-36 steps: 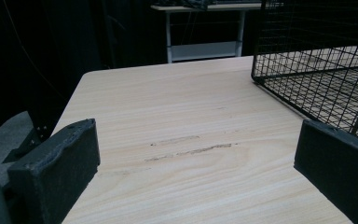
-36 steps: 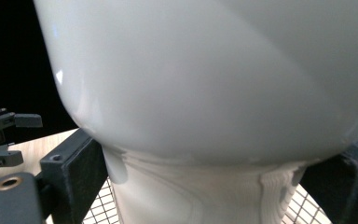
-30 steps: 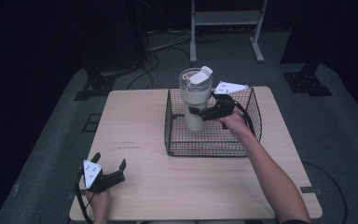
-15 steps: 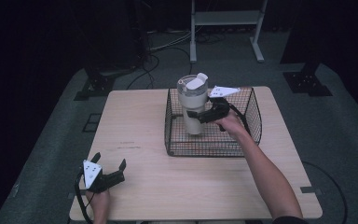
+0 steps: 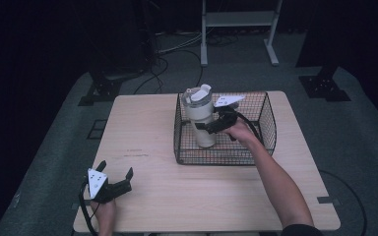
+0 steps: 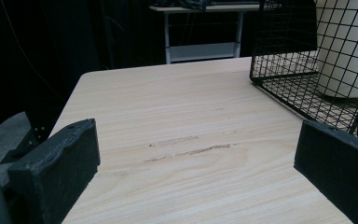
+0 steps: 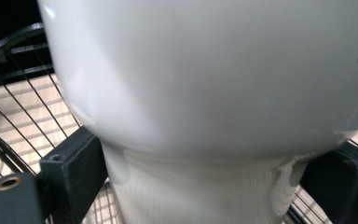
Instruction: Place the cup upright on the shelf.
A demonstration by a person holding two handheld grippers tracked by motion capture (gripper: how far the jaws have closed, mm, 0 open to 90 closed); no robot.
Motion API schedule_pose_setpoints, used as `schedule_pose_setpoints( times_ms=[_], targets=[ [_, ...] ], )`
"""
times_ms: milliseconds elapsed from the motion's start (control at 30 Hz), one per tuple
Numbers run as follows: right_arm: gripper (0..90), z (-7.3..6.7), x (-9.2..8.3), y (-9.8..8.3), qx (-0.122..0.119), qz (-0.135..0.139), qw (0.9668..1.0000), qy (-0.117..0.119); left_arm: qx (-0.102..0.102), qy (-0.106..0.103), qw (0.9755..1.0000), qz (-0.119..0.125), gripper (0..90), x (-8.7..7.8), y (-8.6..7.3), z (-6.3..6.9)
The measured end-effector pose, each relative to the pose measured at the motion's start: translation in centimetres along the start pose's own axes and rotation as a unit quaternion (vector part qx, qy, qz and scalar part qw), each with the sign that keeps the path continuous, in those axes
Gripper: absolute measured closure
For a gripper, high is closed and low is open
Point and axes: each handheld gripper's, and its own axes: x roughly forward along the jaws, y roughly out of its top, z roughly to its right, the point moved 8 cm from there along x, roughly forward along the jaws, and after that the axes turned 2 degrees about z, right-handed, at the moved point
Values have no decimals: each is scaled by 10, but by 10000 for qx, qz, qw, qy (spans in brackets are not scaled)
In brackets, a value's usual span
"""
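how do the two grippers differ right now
The left gripper rests low on the table near its front left corner, jaws spread wide with nothing between them. The right gripper is raised and reaches into the wire basket, its jaws set either side of the white tumbler, at the narrower lower part of its body. Both are black, hand-held, with a grey three-cornered plate on top.

Right gripper (image 7: 200, 186) has its black jaws pressed on either side of the white tumbler (image 7: 214, 74), inside the wire basket (image 7: 23, 112).
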Motion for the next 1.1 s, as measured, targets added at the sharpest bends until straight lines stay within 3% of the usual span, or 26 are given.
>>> schedule_pose_setpoints(
  times_ms=[200, 500, 1100],
  targets=[
    [87, -4, 0, -3, -154, -46, 9999, 27, -16, -3, 10000, -4, 0, 0, 0, 0],
    [84, -1, -9, -8, -117, -123, 9998, 51, -13, 11, 10000, -18, 0, 1, 0, 0],
    [80, -4, -20, -13, -273, -301, 9992, 46, 11, 23, 10000, -2, 0, 0, 0, 2]
  ],
)
